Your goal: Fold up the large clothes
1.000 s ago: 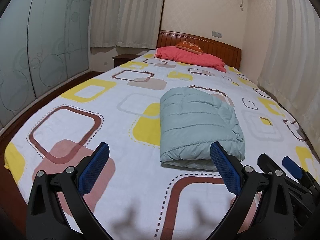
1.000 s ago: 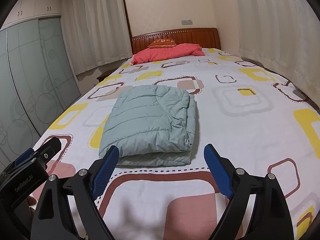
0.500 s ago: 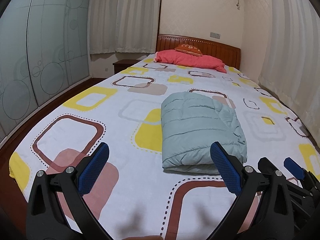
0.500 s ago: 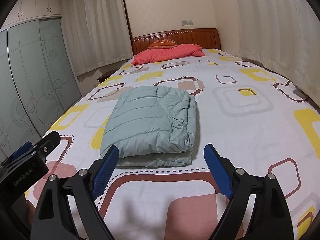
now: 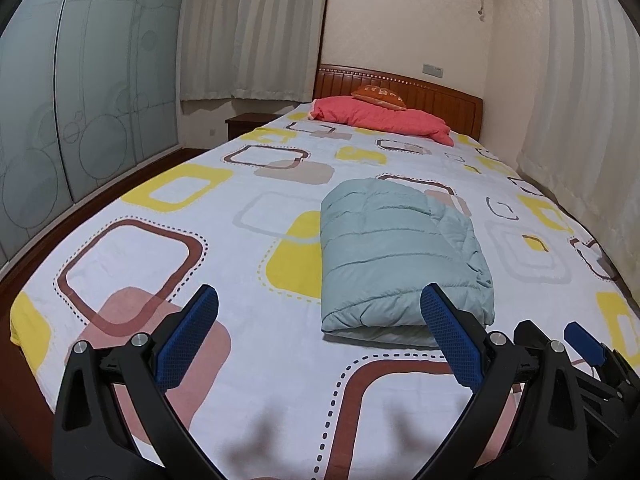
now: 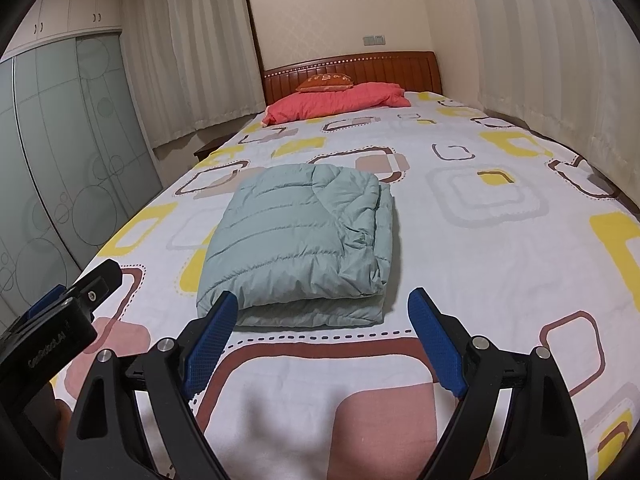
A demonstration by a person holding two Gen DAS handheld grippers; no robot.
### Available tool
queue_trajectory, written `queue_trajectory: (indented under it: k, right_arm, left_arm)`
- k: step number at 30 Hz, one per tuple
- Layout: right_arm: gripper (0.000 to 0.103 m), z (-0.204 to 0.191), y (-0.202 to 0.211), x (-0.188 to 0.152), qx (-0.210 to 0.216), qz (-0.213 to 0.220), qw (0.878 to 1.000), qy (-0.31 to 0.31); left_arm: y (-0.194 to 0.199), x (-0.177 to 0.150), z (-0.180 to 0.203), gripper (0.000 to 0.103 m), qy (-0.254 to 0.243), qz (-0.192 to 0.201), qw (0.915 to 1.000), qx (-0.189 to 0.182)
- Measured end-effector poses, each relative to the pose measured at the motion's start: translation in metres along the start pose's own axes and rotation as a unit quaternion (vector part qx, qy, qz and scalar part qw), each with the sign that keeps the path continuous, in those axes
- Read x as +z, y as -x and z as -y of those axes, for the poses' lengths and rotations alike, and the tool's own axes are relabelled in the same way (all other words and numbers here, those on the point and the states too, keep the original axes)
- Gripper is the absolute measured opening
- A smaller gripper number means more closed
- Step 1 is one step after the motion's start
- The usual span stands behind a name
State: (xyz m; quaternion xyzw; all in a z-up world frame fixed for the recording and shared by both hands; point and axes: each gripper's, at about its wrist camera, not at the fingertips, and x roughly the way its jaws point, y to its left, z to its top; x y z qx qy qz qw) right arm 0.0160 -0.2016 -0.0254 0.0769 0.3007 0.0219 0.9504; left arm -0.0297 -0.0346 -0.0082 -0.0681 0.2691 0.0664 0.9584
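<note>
1. Two handheld grippers with black frames and blue textured pads hang above the near end of the bed: the left gripper (image 5: pixel 318 322) and the right gripper (image 6: pixel 322 326). Both stand wide apart and grasp nothing; only bedding shows between their fingers.
2. Pale green quilted puffer jacket (image 6: pixel 298 246): lies folded into a compact, roughly rectangular bundle on the white bedsheet printed with yellow, brown and pink rounded squares (image 6: pixel 500 248). It sits near the middle of the bed, somewhat toward the near end, just beyond the fingertips of both grippers and touched by neither.
3. Bundle detail: the rounded fold faces the grippers; layered, slightly rumpled edges stack along its right side in the right wrist view.
4. Coral-red padded quilt (image 5: pixel 380 120) with a small orange cushion (image 5: pixel 378 96) on it rests at the far end against the wooden headboard (image 5: pixel 440 98), well apart from the jacket.
5. Progress, as judged: folding appears complete or nearly so, with both tools released and clear. What may be left is at most tidying the loose right edges; no other unfolded garment is visible.
</note>
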Motion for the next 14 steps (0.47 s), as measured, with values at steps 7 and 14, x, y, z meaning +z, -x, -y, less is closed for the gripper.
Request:
queue_trajectory:
  k: [7, 14]
  right_arm:
    - [0.086, -0.001, -0.002, -0.002, 0.001, -0.003, 1.0, 0.001]
    - [0.086, 0.002, -0.006, -0.005, 0.001, -0.01, 1.0, -0.003]
  left_arm:
    - [-0.008, -0.003, -0.003, 0.101, 0.003, -0.008, 1.0, 0.003]
    - [-0.022, -0.007, -0.011, 0.101, 0.015, -0.03, 0.9994, 0.008]
